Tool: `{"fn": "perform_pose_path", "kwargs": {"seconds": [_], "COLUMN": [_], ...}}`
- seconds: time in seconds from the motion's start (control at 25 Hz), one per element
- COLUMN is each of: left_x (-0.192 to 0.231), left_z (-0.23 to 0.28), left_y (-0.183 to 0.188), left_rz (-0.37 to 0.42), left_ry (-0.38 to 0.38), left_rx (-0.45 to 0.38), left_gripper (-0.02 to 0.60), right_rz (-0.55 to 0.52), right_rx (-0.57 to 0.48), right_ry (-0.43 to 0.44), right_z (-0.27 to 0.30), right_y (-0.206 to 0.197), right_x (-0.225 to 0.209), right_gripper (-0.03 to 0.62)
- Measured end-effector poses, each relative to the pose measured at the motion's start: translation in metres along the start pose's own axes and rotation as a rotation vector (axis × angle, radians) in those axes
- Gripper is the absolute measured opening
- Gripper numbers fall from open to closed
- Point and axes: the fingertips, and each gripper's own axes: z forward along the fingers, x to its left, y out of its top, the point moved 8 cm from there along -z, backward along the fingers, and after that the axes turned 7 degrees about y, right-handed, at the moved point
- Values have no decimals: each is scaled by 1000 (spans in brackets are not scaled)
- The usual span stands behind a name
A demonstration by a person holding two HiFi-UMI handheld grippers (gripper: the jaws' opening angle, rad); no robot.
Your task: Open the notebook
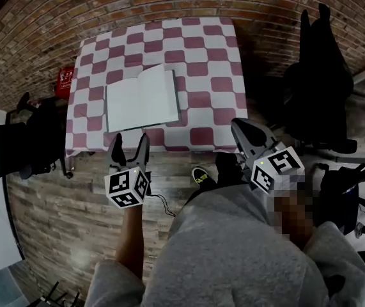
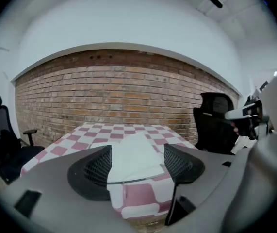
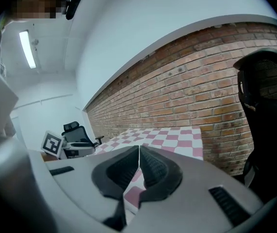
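Observation:
A notebook [image 1: 142, 98] lies open on the table with the red-and-white checked cloth [image 1: 201, 62], its white pages facing up near the front left. My left gripper [image 1: 129, 147] is open, held off the table's near edge just short of the notebook; in the left gripper view the notebook [image 2: 134, 157] shows between the spread jaws. My right gripper [image 1: 247, 133] is shut with nothing in it, held off the table's front right corner. In the right gripper view the jaws touch and the checked cloth [image 3: 177, 139] lies beyond.
A black office chair [image 1: 16, 146] stands left of the table and another black chair [image 1: 319, 75] to the right. A red object [image 1: 65, 82] sits on the floor by the table's left side. A brick wall [image 2: 128, 96] runs behind.

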Motion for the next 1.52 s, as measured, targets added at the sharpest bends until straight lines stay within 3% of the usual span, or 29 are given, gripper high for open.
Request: {"fn": "perform_pose_path", "kwargs": {"seconds": [0.12,0.32,0.4,0.48,0.72,1.52], "left_x": [-34,-78,-87,-95,-102,-98], "left_z": [-15,-43,-51,-55,-57,-65], "left_y": [24,55,63,66,67,63], "left_rz": [37,114,130,145,186,147], "left_ry": [-79,-149,-157,-180,-171,-113], "left_rx": [-60,-165,-195,-201,-149,-119], "left_gripper": [328,165,34,12,11,11], "right_rz": [-17,-39,-42,-49,-81,-109], "right_rx": [-17,-40,-48,-53,-49,-41], "right_ry": [-14,-37,-40,-45,-64,-59], "right_z": [-7,-17,-19,-21,-24,-23], "right_y": [6,15,17,18,20,28], "right_x": [-1,2,4,6,10,5], "right_gripper": [26,26,26,26,26,26]}}
